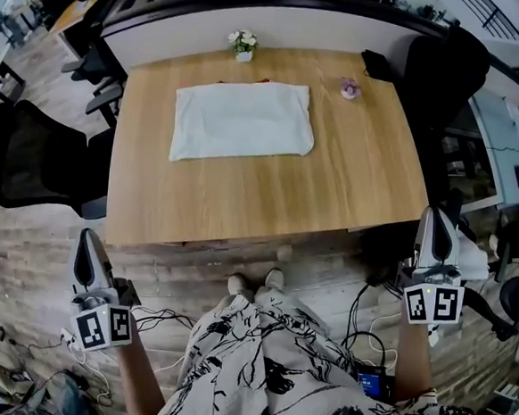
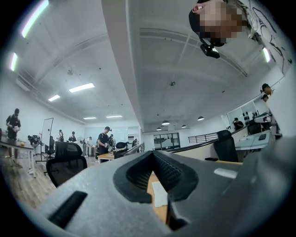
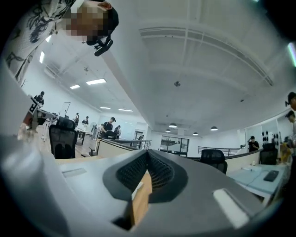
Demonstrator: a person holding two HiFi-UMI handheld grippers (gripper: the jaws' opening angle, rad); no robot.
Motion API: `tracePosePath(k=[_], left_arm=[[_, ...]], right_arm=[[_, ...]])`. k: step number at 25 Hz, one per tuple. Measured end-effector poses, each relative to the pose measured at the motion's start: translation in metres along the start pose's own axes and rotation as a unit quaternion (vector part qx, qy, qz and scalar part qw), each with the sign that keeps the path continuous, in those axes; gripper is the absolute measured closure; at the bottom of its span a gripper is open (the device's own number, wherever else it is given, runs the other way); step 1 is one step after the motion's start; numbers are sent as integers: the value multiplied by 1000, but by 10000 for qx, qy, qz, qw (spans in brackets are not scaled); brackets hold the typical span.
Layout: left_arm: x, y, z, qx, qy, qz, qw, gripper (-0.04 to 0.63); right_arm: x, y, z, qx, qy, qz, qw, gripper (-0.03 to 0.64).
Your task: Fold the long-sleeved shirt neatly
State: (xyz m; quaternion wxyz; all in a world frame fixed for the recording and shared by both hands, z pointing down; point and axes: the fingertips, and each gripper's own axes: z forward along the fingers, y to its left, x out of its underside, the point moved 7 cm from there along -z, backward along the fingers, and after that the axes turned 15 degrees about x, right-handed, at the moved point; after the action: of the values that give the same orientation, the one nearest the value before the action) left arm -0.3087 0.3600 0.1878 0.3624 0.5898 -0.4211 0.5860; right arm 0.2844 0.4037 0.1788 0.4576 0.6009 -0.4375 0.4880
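The white long-sleeved shirt (image 1: 242,120) lies folded into a flat rectangle on the far half of the wooden table (image 1: 260,202). Both grippers hang off the table's near side, beside the person's body, and hold nothing. My left gripper (image 1: 87,236) is low at the left with its jaws shut, pointing toward the table. My right gripper (image 1: 432,214) is at the right by the table's corner, also shut. In the left gripper view the closed jaws (image 2: 152,153) frame a sliver of the shirt (image 2: 159,194). The right gripper view shows shut jaws (image 3: 147,153) over the table edge (image 3: 138,206).
A small flower pot (image 1: 243,44) stands at the table's far edge, with a small purple object (image 1: 349,89) and a black item (image 1: 375,64) at the far right. A black office chair (image 1: 30,166) is at the left. Cables (image 1: 157,318) lie on the floor by the person's feet (image 1: 255,287).
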Motion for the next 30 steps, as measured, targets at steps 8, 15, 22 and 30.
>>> tracePosePath(k=[8, 15, 22, 30], left_arm=[[2, 11, -2, -112, -8, 122, 9999, 591], [12, 6, 4, -91, 87, -25, 9999, 591], [12, 5, 10, -32, 96, -74, 9999, 591], [13, 7, 8, -85, 109, -105, 9998, 591]], right_arm=[[14, -11, 13, 46, 148, 6, 9999, 611], [17, -10, 21, -50, 266, 541, 9982, 611], [15, 4, 23, -235, 258, 720, 9968, 611], [15, 9, 24, -207, 241, 561, 9979, 611]])
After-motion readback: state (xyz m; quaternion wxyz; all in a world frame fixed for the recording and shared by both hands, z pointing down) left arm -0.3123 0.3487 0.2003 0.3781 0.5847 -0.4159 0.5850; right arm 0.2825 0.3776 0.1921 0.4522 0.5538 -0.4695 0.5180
